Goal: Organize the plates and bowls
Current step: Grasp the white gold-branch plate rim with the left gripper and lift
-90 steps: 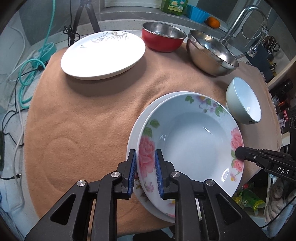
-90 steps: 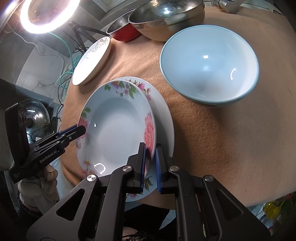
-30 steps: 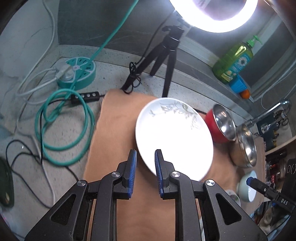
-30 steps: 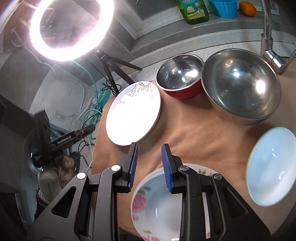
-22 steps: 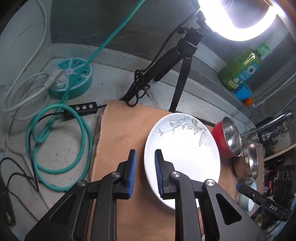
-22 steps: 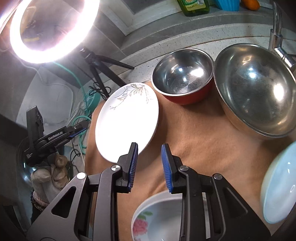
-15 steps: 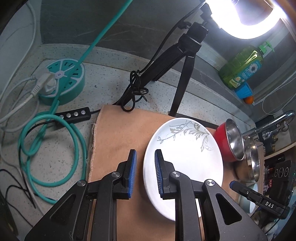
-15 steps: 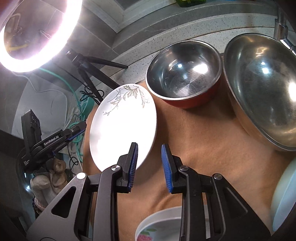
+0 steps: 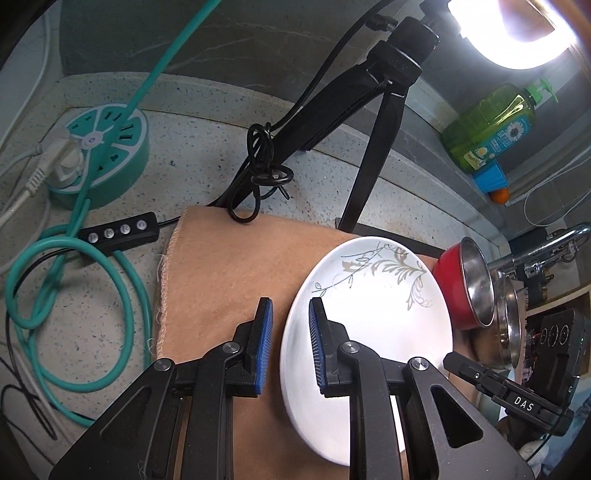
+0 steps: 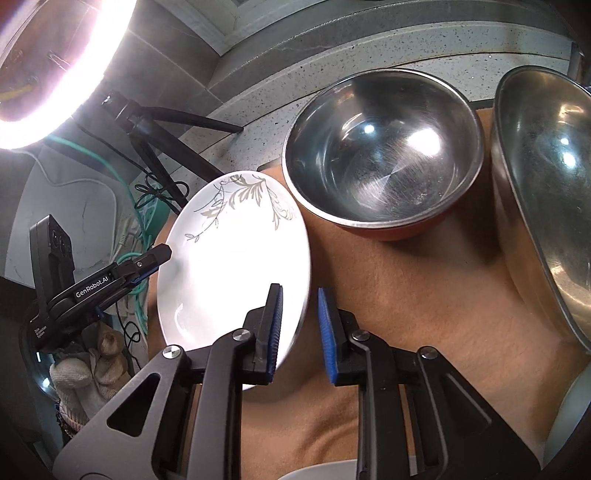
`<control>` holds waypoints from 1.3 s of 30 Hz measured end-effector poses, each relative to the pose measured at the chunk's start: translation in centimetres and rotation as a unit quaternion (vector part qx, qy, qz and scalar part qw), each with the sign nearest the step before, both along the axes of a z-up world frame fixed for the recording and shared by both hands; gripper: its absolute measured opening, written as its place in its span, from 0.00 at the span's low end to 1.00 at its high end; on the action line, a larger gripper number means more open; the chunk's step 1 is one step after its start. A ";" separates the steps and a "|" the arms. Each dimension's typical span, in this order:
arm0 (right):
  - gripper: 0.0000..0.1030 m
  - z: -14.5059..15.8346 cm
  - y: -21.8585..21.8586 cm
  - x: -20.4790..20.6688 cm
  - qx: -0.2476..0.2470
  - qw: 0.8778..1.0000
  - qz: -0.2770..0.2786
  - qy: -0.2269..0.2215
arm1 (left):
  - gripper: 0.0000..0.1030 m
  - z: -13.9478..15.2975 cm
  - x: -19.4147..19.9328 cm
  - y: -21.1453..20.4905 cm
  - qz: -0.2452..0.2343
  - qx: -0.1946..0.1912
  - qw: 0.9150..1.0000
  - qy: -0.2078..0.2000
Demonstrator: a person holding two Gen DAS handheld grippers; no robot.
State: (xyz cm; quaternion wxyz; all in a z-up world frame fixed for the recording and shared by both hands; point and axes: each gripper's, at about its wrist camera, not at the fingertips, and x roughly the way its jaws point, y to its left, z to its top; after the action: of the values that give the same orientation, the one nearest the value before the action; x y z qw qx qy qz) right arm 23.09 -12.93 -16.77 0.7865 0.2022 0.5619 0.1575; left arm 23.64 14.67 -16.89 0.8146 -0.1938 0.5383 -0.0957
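both grippers straddle the white leaf-patterned plate [image 9: 373, 306] on the tan cloth [image 9: 221, 273]: left gripper [image 9: 290, 345] pads apart at its left rim, right gripper [image 10: 300, 326] just narrowing over the right rim, not yet clamping.

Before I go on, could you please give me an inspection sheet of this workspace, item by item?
Surface: tan cloth over a speckled countertop.
Job's things: white plate with a leaf print, lying on the cloth; red bowl and large steel bowl next to it, both empty.
Clutter: dish soap bottle on the back ledge.
Grippers: left gripper open, plate rim between its jaws; right gripper has just been closing, opposite rim between its jaws, pads apparently not pressing yet.
Cables: teal cable coiled beside a round power strip; black cord with inline remote.
Surroundings: lit ring light on a tripod; faucet.
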 end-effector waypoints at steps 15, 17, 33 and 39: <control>0.08 -0.7 1.0 0.5 -0.013 1.000 0.022 0.014 | 0.10 -0.6 0.1 -0.6 -0.005 0.009 1.000 0.007; 0.08 -0.7 1.1 0.2 -0.014 0.999 0.027 0.015 | 0.10 -0.5 -0.2 -0.5 -0.006 0.011 1.000 0.005; 0.08 1.8 1.4 -4.0 0.002 0.998 0.054 0.009 | 0.10 2.8 -6.5 0.4 0.014 -0.006 1.000 -0.018; 0.08 3.8 0.2 -6.3 0.007 0.998 0.061 -0.004 | 0.10 5.1 -9.1 -0.6 0.014 -0.009 0.999 -0.037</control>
State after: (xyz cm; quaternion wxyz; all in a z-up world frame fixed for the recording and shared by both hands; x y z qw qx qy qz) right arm 16.80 -12.76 -13.02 0.7762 0.1724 0.5689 0.2101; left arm 14.52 14.12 -11.84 0.8333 -0.2056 0.5041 -0.0961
